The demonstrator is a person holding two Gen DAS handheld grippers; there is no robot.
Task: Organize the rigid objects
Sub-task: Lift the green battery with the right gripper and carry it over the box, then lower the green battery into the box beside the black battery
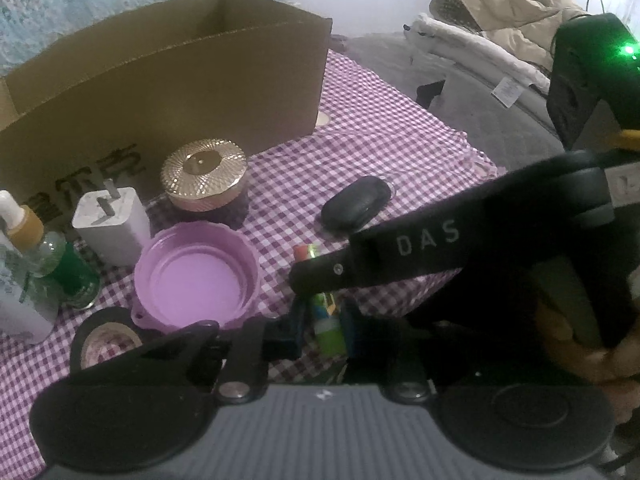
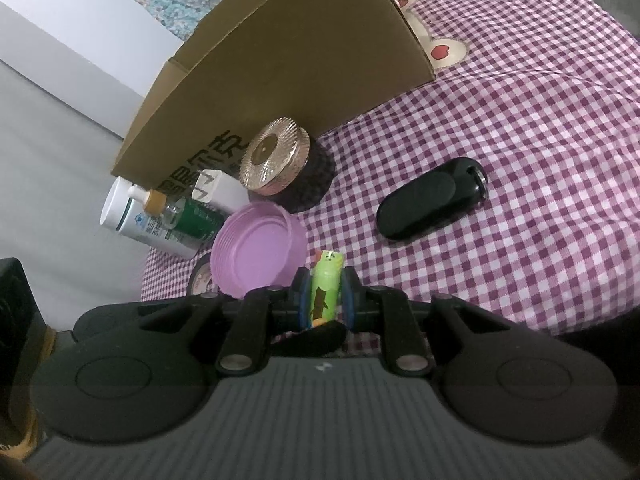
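A small green tube (image 2: pixel 326 284) with a cartoon print sits upright between the blue pads of my right gripper (image 2: pixel 326 296), which is shut on it. In the left wrist view the same green tube (image 1: pixel 330 334) also stands between the pads of my left gripper (image 1: pixel 320 328), which is shut on its lower part. The right gripper (image 1: pixel 316 276) reaches in from the right and covers the tube's upper part. Just left of the tube lies a purple lid (image 1: pixel 196 276) (image 2: pixel 256 256), hollow side up. An open cardboard box (image 1: pixel 160 92) (image 2: pixel 288 60) stands behind.
On the purple checked cloth (image 2: pixel 520 140) are a gold-lidded jar (image 1: pixel 204 176), a white charger (image 1: pixel 112 224), a black oval case (image 1: pixel 356 202), a black tape roll (image 1: pixel 104 336), a white bottle (image 2: pixel 136 216) and a green bottle (image 1: pixel 76 280). A hand (image 1: pixel 580 340) holds the right gripper.
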